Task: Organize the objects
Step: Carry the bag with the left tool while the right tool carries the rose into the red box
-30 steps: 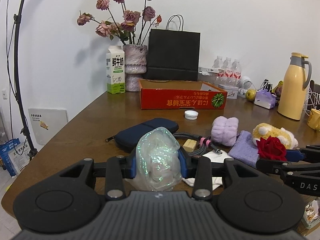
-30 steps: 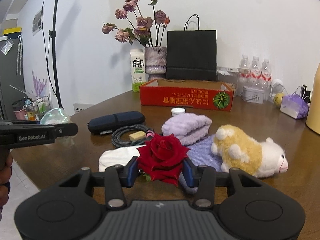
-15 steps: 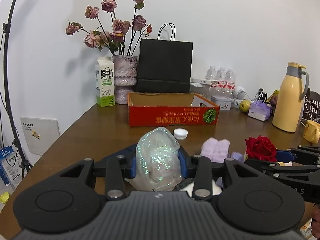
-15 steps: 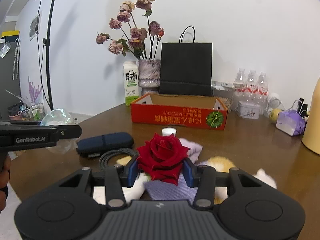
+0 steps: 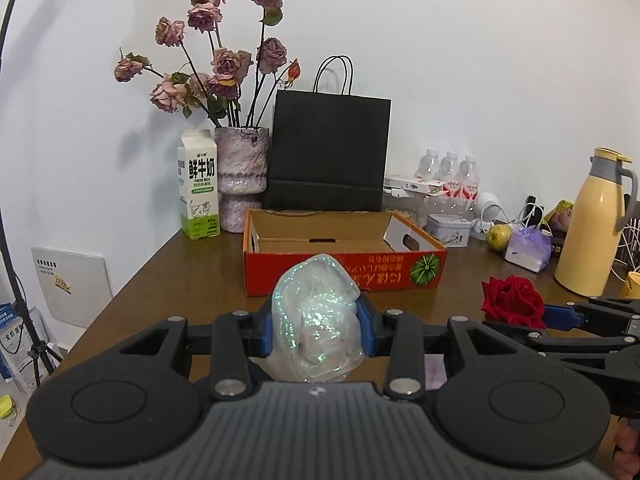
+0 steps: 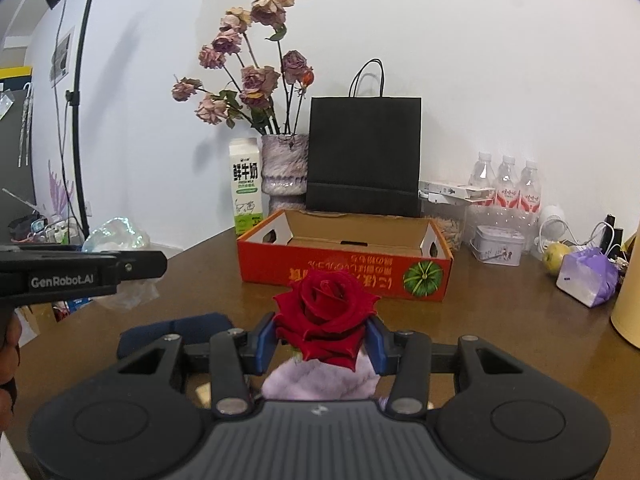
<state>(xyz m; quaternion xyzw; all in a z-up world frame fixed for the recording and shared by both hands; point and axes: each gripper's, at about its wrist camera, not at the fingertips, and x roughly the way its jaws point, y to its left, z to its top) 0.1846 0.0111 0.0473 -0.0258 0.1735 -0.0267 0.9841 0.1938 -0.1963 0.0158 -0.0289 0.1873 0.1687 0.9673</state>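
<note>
Left gripper [image 5: 318, 320]: we clamp the iridescent plastic bag [image 5: 316, 316] (crumpled).
Right gripper [image 6: 322, 338]: we clamp the red rose [image 6: 325, 312].
Red cardboard box [image 5: 344, 270]: far, open.

Each gripper, left [image 5: 316, 322] and right [image 6: 322, 340], is built of matte black plastic with a ribbed grey-black top plate, two round recessed discs, silver screw heads on the linkage bars and blue finger pads [image 5: 264, 330]. "GenRobot.AI" is printed in white on the left gripper's side.
</note>
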